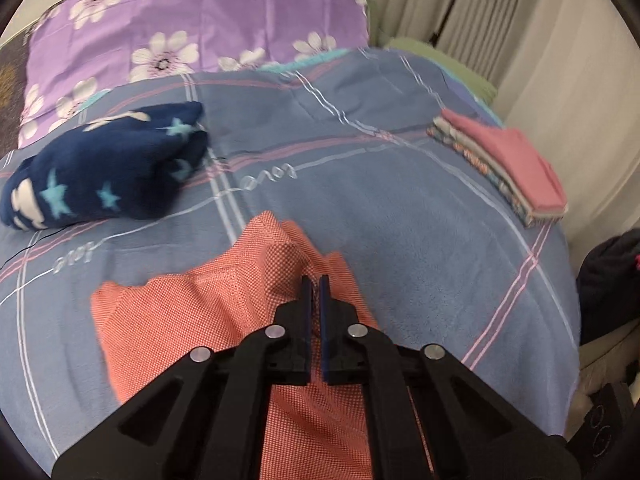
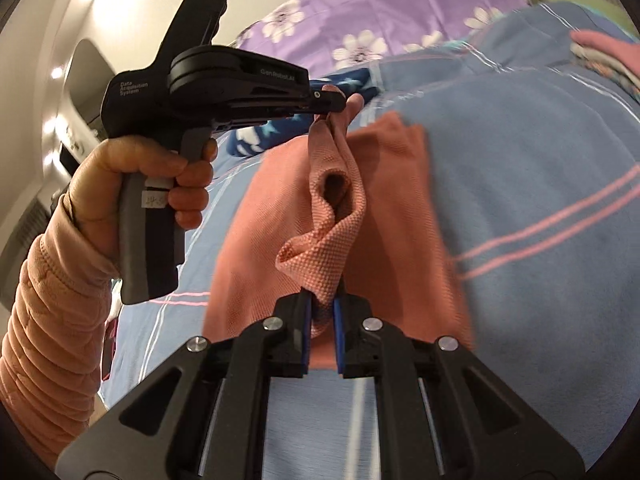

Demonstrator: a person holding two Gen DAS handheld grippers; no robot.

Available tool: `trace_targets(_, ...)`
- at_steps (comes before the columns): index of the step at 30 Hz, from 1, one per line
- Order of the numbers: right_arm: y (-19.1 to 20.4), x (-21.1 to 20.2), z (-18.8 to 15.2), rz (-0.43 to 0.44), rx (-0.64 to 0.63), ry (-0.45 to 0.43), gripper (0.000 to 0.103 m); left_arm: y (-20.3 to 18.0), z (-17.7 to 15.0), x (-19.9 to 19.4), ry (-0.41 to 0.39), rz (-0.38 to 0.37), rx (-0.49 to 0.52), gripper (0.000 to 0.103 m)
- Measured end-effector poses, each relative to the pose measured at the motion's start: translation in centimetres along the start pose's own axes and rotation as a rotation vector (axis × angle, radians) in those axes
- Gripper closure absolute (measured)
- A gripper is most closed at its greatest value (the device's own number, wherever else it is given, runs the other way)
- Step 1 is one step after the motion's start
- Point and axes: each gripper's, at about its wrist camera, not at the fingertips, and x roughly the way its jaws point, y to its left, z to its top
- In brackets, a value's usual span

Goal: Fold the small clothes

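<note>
The left gripper [image 1: 315, 280] and the right gripper [image 2: 323, 300] each pinch an edge of the salmon-pink woven small garment [image 2: 384, 216], lifting a fold above the rest of it, which lies on the blue plaid fleece blanket [image 1: 400, 208]. A stack of folded clothes topped in pink [image 1: 508, 164] sits near the blanket's right edge, and a navy star-patterned fleece bundle [image 1: 104, 168] near its left edge.

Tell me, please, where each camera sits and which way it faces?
Left wrist: on the left gripper, looking along its shut jaws over the salmon garment toward the purple pillow.
Right wrist: on the right gripper, looking across at the left hand.
Shared: garment, blue bedspread, pillow, folded stack.
</note>
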Motion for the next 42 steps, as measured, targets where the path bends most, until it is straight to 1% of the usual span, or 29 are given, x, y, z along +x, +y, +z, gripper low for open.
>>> trace_targets(3, -1.4, 0.4, -0.4, 0.033, 0.05, 0.024, 0.094, -0.8, 0.1, 1.6, 0.029, 0.012, 0.008, 0.101)
trace_targets(6, -2.0, 0.6, -0.8, 0.044, 0.062, 0.032, 0.094, -1.2, 0.1, 2.6, 0.049, 0.022, 0.009, 0.101)
trace_targets(12, -2.3, 0.5, -1.5, 0.07, 0.071, 0.039, 0.094, -2.5, 0.0, 3.8, 0.057, 0.03, 0.037, 0.101)
trace_targets(14, -2.8, 0.9, -1.5, 0.077, 0.098, 0.055, 0.092, -2.4, -0.2, 3.8, 0.06, 0.017, 0.028, 0.098)
trace_targets(15, -3.3, 1.1, -1.5, 0.089, 0.12, 0.064, 0.091, -2.3, -0.4, 3.6, 0.06, 0.016, 0.022, 0.082)
trace_targets(16, -3.8, 1.3, -1.1, 0.099, 0.139, 0.066, 0.09, -2.2, -0.5, 3.3, 0.053, 0.018, 0.02, 0.075)
trace_targets(17, -4.2, 1.2, -1.0, 0.116, 0.155, 0.066, 0.086, -2.2, -0.8, 2.6, 0.035, 0.021, 0.027, 0.066)
trace_targets(18, -4.5, 1.3, -0.9, 0.125, 0.161, 0.067, 0.085, -2.3, -1.1, 1.9, 0.02, 0.028, 0.041, 0.06)
trace_targets(19, -4.6, 1.3, -0.9, 0.133, 0.165, 0.067, 0.082, -2.3, -1.6, 1.1, 0.003, 0.041, 0.061, 0.055)
trace_targets(20, -4.6, 1.3, -0.9, 0.14, 0.167, 0.067, 0.08, -2.2, -2.2, 0.1, -0.016, 0.061, 0.079, 0.045)
trace_targets(21, -4.6, 1.3, -0.9, 0.146, 0.167, 0.067, 0.079, -2.1, -2.8, -0.7, -0.033, 0.084, 0.095, 0.04)
trace_targets(22, -4.5, 1.3, -0.9, 0.156, 0.162, 0.065, 0.074, -2.0, -3.6, -1.6, -0.048, 0.102, 0.115, 0.039)
trace_targets(23, -4.4, 1.2, -1.0, 0.166, 0.153, 0.063, 0.067, -1.8, -4.7, -2.7, -0.063, 0.125, 0.139, 0.039)
trace_targets(25, -3.8, 1.0, -0.9, 0.163, 0.124, 0.057, 0.057, -1.3, -6.1, -4.0, -0.081, 0.148, 0.156, 0.034)
trace_targets(26, -3.6, 1.0, -0.9, 0.153, 0.113, 0.054, 0.055, -0.9, -7.5, -5.0, -0.089, 0.154, 0.16, 0.033)
trace_targets(28, -3.2, 1.1, -0.5, 0.096, 0.099, 0.052, 0.055, -0.2, -9.4, -6.0, -0.091, 0.164, 0.157, 0.033)
trace_targets(29, -3.3, 1.1, -0.4, 0.078, 0.105, 0.051, 0.058, 0.1, -10.2, -6.2, -0.09, 0.17, 0.155, 0.033)
trace_targets(30, -3.4, 1.4, -0.1, 0.049, 0.118, 0.051, 0.065, 0.4, -10.9, -6.4, -0.088, 0.181, 0.152, 0.033)
trace_targets(31, -3.7, 1.7, 0.1, 0.029, 0.131, 0.06, 0.085, 0.8, -11.9, -6.4, -0.081, 0.2, 0.149, 0.03)
trace_targets(32, -4.0, 1.8, 0.1, 0.035, 0.15, 0.07, 0.092, 1.1, -12.5, -6.3, -0.075, 0.211, 0.148, 0.028)
trace_targets(33, -4.5, 1.5, -0.1, 0.061, 0.194, 0.066, 0.093, 1.4, -13.2, -6.2, -0.067, 0.22, 0.147, 0.027)
trace_targets(34, -4.7, 0.8, -0.2, 0.077, 0.212, 0.051, 0.094, 1.6, -13.8, -5.9, -0.053, 0.23, 0.147, 0.027)
trace_targets(36, -4.4, -0.5, -0.3, 0.076, 0.196, 0.018, 0.094, 2.3, -15.1, -5.5, -0.036, 0.232, 0.134, 0.027)
trace_targets(38, -4.4, -0.8, -0.5, 0.028, 0.163, 0.035, 0.095, 2.9, -15.8, -5.4, -0.039, 0.212, 0.104, 0.025)
trace_targets(39, -4.6, -0.4, -0.8, -0.007, 0.156, 0.064, 0.095, 3.3, -16.1, -5.4, -0.044, 0.201, 0.08, 0.024)
trace_targets(40, -5.3, 0.2, -1.2, -0.02, 0.169, 0.094, 0.095, 3.5, -16.3, -5.4, -0.048, 0.192, 0.067, 0.024)
trace_targets(42, -5.8, -0.3, -1.7, 0.011, 0.196, 0.092, 0.095, 3.7, -16.8, -5.5, -0.056, 0.175, 0.045, 0.024)
